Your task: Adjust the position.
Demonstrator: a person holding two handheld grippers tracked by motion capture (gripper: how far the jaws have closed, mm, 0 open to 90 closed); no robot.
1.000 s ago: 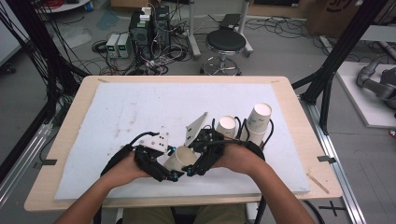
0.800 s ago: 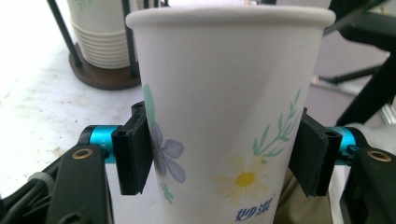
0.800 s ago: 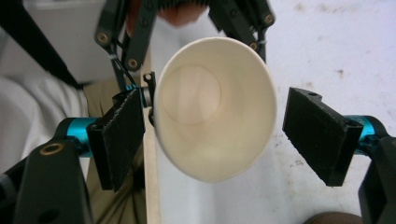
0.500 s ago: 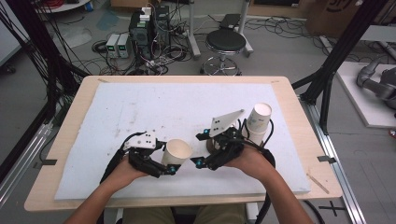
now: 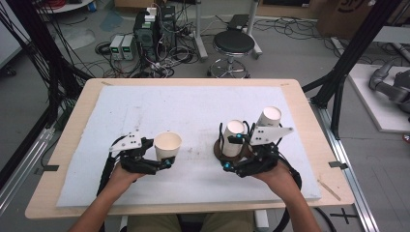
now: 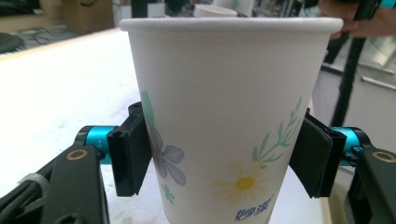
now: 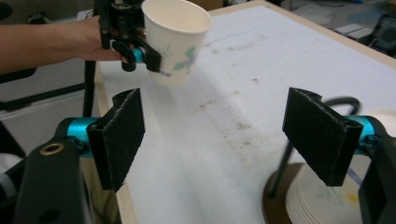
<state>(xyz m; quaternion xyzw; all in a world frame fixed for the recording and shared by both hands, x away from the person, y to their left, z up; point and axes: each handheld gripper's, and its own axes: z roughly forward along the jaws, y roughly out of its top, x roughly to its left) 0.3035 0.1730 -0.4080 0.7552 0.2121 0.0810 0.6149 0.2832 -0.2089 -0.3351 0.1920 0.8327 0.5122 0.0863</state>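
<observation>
My left tongs [image 5: 164, 157], jaws just eased wider, had carried one paper cup [image 5: 168, 146] off the stack [image 5: 233, 137] to nine o'clock, pads flanking it, while my right tongs [image 5: 237, 154] stood wide and empty.

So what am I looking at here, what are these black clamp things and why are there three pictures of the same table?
A person sits at a white-topped table with a hand-held gripper in each hand. One picture comes from a camera above the table; the other two come from small cameras riding on each gripper, looking along its black jaws. The left hand-held gripper has a flowered paper cup between its jaws, which have just been opening a little. The right hand-held gripper is open, with nothing between its jaws, beside a stack of paper cups on a brown coaster. Another stack of cups stands behind.
</observation>
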